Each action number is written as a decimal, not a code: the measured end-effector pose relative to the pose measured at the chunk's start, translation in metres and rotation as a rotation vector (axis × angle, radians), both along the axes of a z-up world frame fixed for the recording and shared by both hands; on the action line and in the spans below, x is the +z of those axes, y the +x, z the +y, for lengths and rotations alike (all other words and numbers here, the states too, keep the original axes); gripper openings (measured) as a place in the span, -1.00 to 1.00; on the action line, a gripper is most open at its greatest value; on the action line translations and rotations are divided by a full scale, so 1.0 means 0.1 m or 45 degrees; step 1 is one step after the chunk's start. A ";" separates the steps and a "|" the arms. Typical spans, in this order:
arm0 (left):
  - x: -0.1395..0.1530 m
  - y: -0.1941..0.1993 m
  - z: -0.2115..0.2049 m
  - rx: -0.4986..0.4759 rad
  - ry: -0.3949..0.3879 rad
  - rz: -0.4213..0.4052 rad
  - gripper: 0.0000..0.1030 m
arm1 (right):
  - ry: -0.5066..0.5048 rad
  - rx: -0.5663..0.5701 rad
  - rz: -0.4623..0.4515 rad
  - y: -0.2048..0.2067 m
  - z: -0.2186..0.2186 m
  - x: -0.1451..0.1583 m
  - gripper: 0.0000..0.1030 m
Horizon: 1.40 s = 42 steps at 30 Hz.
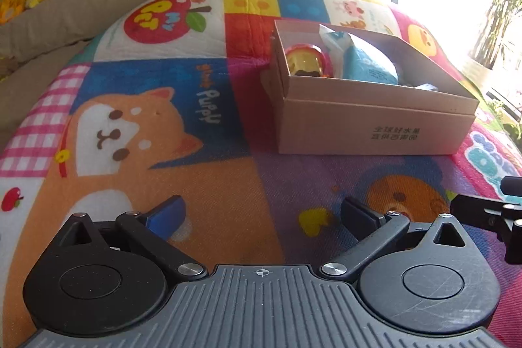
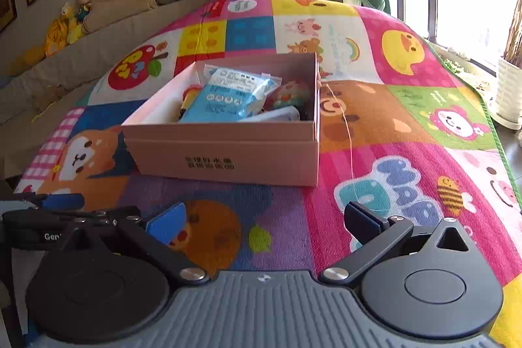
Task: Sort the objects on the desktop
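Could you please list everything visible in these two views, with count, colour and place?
cardboard box: one, tan, open, on the mat.
blue packet: one, blue and white, inside the box.
red-gold toy: one, in the box beside the packet.
play mat: one, multicoloured cartoon patchwork, covering the surface.
plush toys: several, yellow and beige, on the grey sofa behind.
left gripper: open, empty, over the mat.
right gripper: open, empty, over the mat.

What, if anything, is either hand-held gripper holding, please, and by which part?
Nothing: the left hand-held gripper and right hand-held gripper are both open and empty.
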<state>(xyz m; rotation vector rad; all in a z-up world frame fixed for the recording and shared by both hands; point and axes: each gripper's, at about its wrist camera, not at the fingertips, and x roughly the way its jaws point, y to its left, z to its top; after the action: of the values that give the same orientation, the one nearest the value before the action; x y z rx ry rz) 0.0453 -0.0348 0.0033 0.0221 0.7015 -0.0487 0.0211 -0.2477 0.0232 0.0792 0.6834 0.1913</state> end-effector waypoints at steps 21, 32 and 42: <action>-0.01 -0.03 0.00 0.009 0.009 -0.014 1.00 | -0.159 -0.034 -0.006 0.17 0.16 -0.28 1.00; -0.01 -0.02 0.00 0.009 0.010 -0.014 1.00 | -0.160 -0.033 -0.006 0.17 0.16 -0.29 1.00; -0.01 -0.02 0.00 0.009 0.010 -0.015 1.00 | -0.160 -0.034 -0.006 0.18 0.16 -0.29 1.00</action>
<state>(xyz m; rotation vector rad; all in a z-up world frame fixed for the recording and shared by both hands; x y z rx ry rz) 0.0431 -0.0347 0.0026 0.0271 0.6902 -0.0389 0.0388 -0.2313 -0.0056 -0.0325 0.6879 0.1228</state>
